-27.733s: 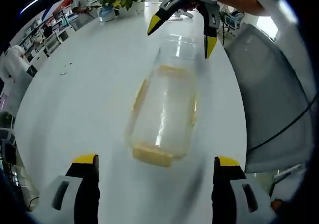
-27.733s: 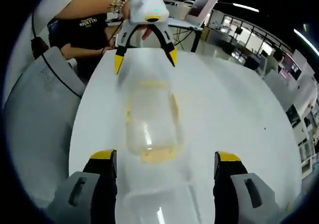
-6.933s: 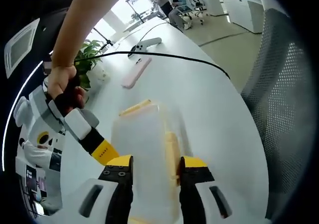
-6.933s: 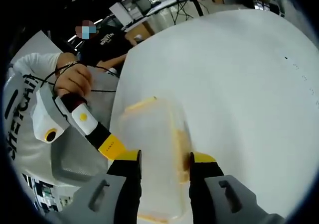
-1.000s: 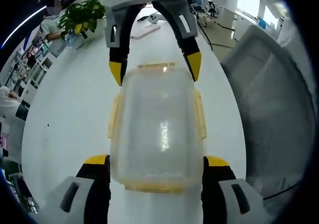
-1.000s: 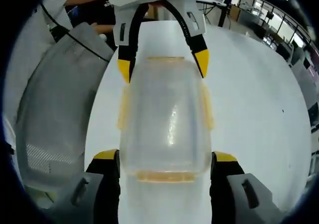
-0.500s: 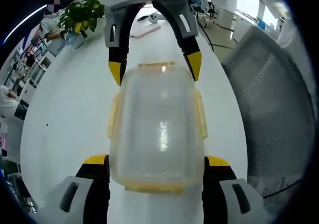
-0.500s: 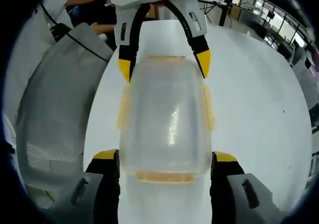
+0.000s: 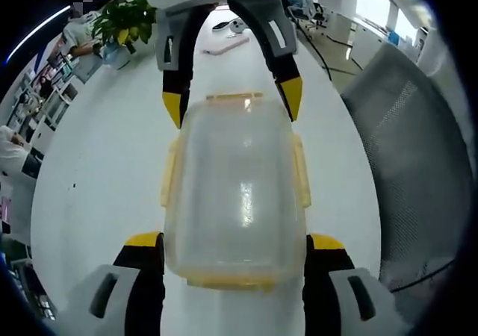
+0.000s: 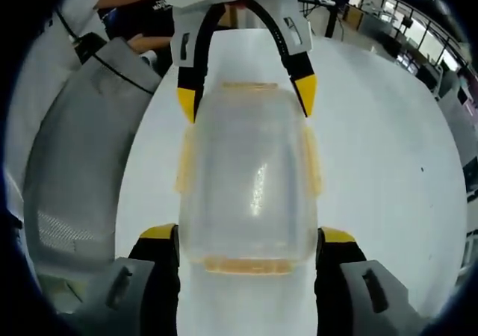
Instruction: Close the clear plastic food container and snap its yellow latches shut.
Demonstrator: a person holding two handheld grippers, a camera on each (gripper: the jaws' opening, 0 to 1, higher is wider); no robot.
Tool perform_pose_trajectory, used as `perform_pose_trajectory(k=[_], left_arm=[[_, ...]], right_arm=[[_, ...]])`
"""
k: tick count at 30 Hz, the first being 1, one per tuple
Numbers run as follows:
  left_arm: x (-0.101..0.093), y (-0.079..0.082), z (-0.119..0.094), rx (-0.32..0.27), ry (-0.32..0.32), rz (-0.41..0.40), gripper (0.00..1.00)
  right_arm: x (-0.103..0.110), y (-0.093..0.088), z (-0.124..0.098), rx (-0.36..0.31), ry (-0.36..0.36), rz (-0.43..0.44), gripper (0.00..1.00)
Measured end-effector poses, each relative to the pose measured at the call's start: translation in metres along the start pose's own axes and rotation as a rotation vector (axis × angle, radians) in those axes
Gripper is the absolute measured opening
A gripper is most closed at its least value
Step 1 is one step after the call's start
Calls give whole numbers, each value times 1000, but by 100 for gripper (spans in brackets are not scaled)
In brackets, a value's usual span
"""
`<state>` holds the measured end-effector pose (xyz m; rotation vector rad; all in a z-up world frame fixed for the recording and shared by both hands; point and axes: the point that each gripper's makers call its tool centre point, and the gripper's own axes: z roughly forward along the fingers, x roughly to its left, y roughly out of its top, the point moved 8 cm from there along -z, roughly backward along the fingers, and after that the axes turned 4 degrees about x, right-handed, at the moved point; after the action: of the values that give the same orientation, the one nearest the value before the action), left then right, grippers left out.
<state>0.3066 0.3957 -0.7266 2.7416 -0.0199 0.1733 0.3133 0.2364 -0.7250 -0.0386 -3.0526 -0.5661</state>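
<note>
The left gripper point(image 9: 233, 243) reaches forward with its two yellow-tipped jaws spread wide, level with each other and well apart. The right gripper point(image 10: 246, 239) mirrors it from the opposite side, its jaws parted just as widely. The two grippers face each other head-on: in the left gripper view the right gripper point(image 9: 231, 104) points back toward the camera with its yellow tips splayed, and in the right gripper view the left gripper point(image 10: 245, 97) does the same. Behind it, a hand point(image 10: 228, 4) grips the handle.
</note>
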Motion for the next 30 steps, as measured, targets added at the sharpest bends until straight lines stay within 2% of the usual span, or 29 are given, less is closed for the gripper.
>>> perform_pose_trajectory(k=[17,30], left_arm=[[39,-5,1,1,-3,3,74],[61,-5,4,11,-6,8,74]], right_arm=[[-32,7,-1,-11,-1,3,71],[-54,8,-2,-19,-2,6,71]])
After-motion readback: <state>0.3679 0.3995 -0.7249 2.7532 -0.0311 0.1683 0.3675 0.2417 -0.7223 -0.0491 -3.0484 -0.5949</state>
